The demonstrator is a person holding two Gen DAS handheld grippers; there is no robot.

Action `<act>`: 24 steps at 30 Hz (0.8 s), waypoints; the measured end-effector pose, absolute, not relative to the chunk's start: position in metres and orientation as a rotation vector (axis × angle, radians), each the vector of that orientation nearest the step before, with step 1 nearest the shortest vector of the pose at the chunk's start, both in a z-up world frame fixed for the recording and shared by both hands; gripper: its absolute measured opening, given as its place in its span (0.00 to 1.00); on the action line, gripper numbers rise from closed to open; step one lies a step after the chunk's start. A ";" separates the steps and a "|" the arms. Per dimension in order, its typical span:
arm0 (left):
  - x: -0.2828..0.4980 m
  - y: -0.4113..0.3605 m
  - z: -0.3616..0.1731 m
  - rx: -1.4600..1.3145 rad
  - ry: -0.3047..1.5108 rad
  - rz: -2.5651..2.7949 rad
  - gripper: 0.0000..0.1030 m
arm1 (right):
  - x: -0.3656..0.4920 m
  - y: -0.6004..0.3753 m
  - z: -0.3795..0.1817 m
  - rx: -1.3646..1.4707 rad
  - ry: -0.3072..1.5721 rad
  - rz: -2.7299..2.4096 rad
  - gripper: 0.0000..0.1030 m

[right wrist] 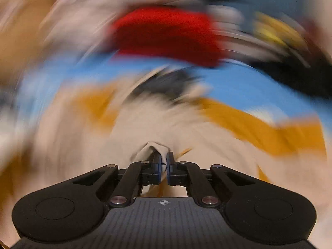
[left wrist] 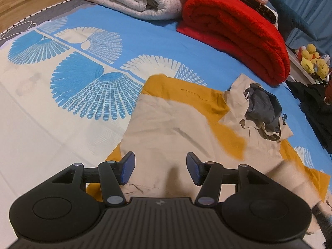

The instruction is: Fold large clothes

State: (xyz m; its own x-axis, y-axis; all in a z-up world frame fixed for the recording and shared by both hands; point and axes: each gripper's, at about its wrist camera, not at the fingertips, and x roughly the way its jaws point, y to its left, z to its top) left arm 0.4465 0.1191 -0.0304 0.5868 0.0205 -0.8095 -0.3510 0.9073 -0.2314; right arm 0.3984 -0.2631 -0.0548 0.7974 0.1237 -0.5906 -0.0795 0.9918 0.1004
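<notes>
1 large beige-and-mustard jacket [left wrist: 166,124] lies spread on the bed toward its right edge, hood [left wrist: 263,108] pointing at the folded red blanket [left wrist: 238,41] near the far edge; the cloth looks light, soft and limp, likely best taken by hems, cuffs or shoulder seams. The right claw [right wrist: 164,164] is pinched together on a beige fold in a heavily blurred view, while the left claw [left wrist: 160,170] hangs spread apart above the jacket. Only a tiny blue emblem shows by the hood, too small to read.

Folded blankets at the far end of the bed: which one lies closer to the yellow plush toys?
The red blanket; the yellow plush toys sit just right of it, while the grey blanket lies further left.
</notes>
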 end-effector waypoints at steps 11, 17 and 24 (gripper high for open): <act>0.450 0.117 -0.040 -0.380 0.947 0.216 0.58 | 0.401 -0.372 -0.103 0.855 0.799 -0.250 0.37; 0.452 0.111 -0.044 -0.373 0.963 0.193 0.58 | 0.408 -0.389 -0.126 0.949 0.862 -0.322 0.37; 0.455 0.104 -0.053 -0.373 0.992 0.168 0.58 | 0.415 -0.397 -0.109 0.926 0.726 -0.285 0.04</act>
